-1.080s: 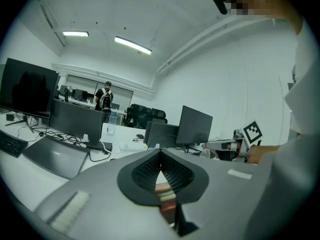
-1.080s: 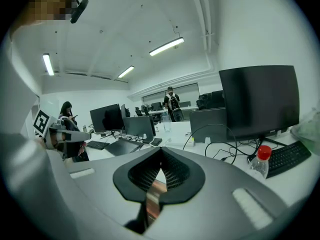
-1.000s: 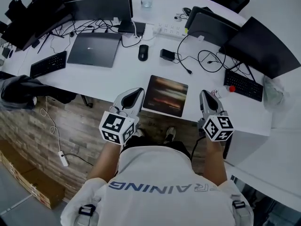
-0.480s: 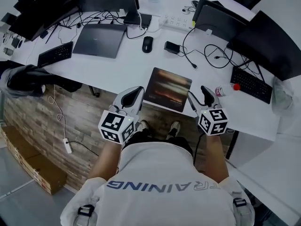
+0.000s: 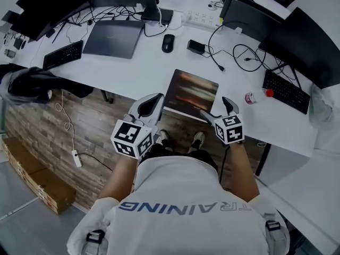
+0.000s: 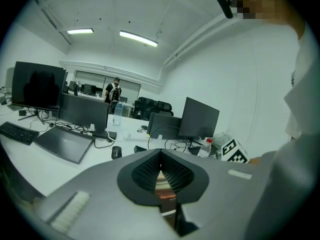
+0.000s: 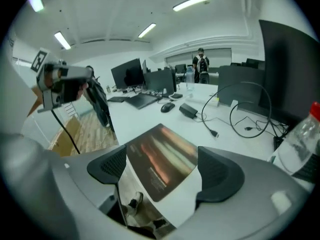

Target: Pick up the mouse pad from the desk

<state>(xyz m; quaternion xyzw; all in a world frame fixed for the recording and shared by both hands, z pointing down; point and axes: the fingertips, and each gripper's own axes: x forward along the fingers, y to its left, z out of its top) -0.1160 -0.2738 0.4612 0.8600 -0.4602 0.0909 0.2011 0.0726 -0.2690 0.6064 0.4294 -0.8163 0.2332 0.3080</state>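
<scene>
My left gripper [image 6: 160, 156] hangs by the front edge of the white desk [image 5: 135, 73]. Its jaws are closed tip to tip and grip nothing. Their ribbed black pads [image 6: 145, 171] meet at the far end and leave only a narrow wedge nearer the camera. Far ahead of these jaws and off to their left lies a closed dark grey laptop [image 5: 114, 39]. Almost straight ahead, well beyond the tips, sits a black computer mouse [image 5: 168, 43].

Just to the right of the left jaws lies the dark rectangular mouse pad [image 5: 191, 91] with its streaky orange-and-white print. It lies flat on the desk, with its near edge along the desk's front edge.

My right gripper [image 5: 217, 110] is at the pad's near right corner with its jaws spread wide and holding nothing. In the right gripper view that near corner of the pad lies in the open gap between the two black pads, below them. I cannot tell whether either pad touches it. From above, the left-hand jaw sits over the pad's corner and the other over bare desk beside it.

Well ahead of these jaws are a small black box [image 7: 189, 110] and loops of black cable [image 5: 239, 54]. To their right a clear plastic bottle with a red cap [image 5: 257, 95] lies on its side — near the jaws but apart from them. A black keyboard [image 5: 287, 92] lies just beyond it.
</scene>
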